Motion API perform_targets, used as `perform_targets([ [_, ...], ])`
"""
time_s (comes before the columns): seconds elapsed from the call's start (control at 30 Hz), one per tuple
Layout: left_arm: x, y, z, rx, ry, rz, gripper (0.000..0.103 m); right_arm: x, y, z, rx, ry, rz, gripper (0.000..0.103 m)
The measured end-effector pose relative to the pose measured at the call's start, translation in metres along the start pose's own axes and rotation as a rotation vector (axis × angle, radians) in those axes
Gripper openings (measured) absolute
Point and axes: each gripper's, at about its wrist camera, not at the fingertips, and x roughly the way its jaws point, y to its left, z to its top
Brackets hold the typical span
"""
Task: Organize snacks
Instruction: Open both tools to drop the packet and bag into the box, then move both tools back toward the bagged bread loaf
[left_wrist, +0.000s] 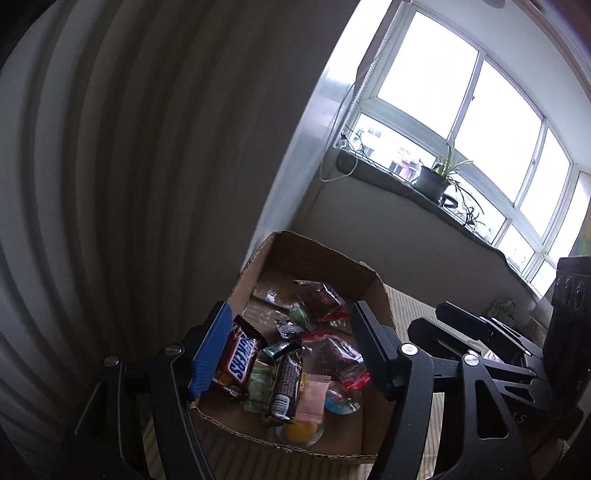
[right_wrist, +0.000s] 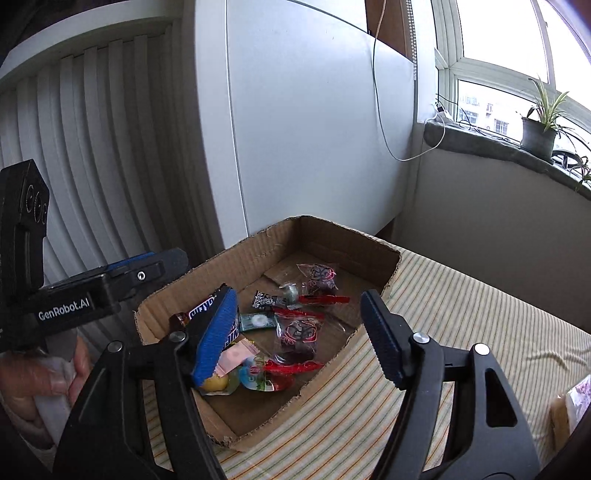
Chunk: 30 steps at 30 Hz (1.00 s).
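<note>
An open cardboard box (left_wrist: 369, 280) (right_wrist: 258, 243) holds several wrapped snacks. My left gripper (left_wrist: 291, 350) hangs over its near end, open. A Snickers bar (left_wrist: 242, 360) (right_wrist: 205, 308) lies right beside the left gripper's blue pad (left_wrist: 210, 350), far from the black finger. Also in the box are dark packets with red ends (left_wrist: 340, 358) (right_wrist: 299, 334), a pink sachet (left_wrist: 312, 400) and a yellow jelly cup (left_wrist: 299, 432) (right_wrist: 214, 384). My right gripper (right_wrist: 299, 336) is open above the box's near side, with nothing between its pads.
The box sits on a striped cloth (right_wrist: 443, 314). A white cabinet and a ribbed wall stand behind it. A window sill with a potted plant (right_wrist: 537, 133) runs along the right. A person's hand (right_wrist: 44, 376) grips the left tool. Another packet (right_wrist: 576, 402) lies at the right edge.
</note>
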Motion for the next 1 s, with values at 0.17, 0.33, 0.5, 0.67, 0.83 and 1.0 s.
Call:
perform_targets([
  [0.17, -0.007, -0.002, 0.005, 0.002, -0.023, 0.001, 0.066, -0.01, 0.009, -0.002, -0.025, -0.012, -0.01, 0.076],
  [0.33, -0.022, -0.006, 0.0, 0.006, -0.045, 0.006, 0.066, -0.022, 0.019, -0.003, -0.035, -0.029, 0.004, 0.077],
  [0.5, -0.03, -0.008, -0.001, 0.01, -0.048, 0.009, 0.066, -0.027, 0.022, -0.004, -0.035, -0.034, 0.009, 0.085],
  [0.67, -0.028, -0.018, 0.004, 0.05, -0.042, 0.045, 0.067, -0.027, 0.019, -0.007, -0.016, -0.024, 0.0, 0.085],
  [0.83, -0.035, -0.026, 0.008, 0.114, -0.058, 0.112, 0.07, -0.031, 0.011, -0.014, 0.002, -0.029, -0.041, 0.086],
  [1.0, -0.038, -0.038, 0.009, 0.157, -0.061, 0.137, 0.07, -0.041, -0.006, -0.023, 0.042, -0.037, -0.066, 0.092],
])
